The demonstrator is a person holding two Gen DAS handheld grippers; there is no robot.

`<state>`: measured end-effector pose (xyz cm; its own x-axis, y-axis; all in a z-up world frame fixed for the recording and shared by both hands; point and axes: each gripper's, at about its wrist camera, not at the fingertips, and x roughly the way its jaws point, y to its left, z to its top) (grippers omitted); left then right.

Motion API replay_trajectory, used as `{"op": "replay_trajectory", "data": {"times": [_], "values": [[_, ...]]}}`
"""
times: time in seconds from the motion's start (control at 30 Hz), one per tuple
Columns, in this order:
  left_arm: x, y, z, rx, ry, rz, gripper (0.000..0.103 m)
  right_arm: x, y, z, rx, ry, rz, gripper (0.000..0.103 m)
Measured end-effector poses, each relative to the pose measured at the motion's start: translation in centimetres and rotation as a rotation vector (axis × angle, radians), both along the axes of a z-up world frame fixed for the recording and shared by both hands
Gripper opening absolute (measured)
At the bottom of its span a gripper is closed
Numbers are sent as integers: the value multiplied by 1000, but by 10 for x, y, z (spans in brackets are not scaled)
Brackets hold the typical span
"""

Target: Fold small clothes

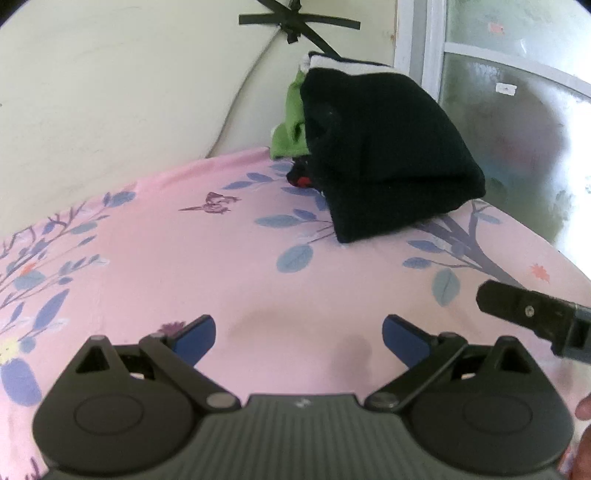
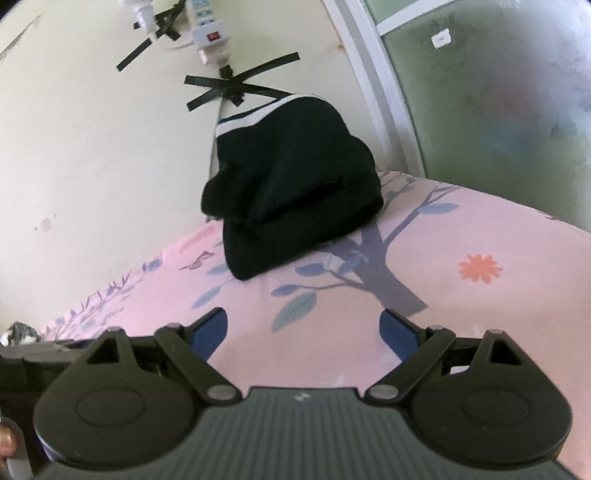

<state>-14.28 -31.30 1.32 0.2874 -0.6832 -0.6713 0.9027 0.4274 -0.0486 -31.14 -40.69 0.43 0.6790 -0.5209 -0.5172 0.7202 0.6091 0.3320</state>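
A pile of folded clothes stands at the far corner of the bed, topped by a black garment (image 1: 384, 147) with a white-striped edge; the same black garment (image 2: 295, 177) fills the middle of the right wrist view. A green piece (image 1: 291, 122) pokes out on the pile's left side. My left gripper (image 1: 299, 332) hovers open over bare pink sheet, well short of the pile, nothing between its blue pads. My right gripper (image 2: 303, 328) is likewise open and empty above the sheet. One right gripper finger (image 1: 517, 310) shows at the right edge of the left wrist view.
The bed carries a pink sheet (image 1: 184, 258) printed with blue leaves and a tree. A cream wall (image 1: 110, 92) with black tape crosses and a power strip (image 2: 207, 26) lies behind the pile. A frosted window (image 1: 517, 110) stands to the right.
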Motion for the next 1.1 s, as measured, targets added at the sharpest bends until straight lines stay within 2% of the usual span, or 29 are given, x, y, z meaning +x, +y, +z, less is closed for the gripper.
{"op": "replay_trajectory", "data": {"times": [0.3, 0.47, 1.1], "values": [[5, 17, 0, -15, 8, 60, 103, -5, 4, -5, 36, 0, -26, 86], [8, 16, -2, -14, 20, 62, 103, -1, 6, -6, 19, 24, -21, 86], [7, 17, -3, -20, 14, 69, 103, -2, 6, -5, 20, 15, -35, 87]]}}
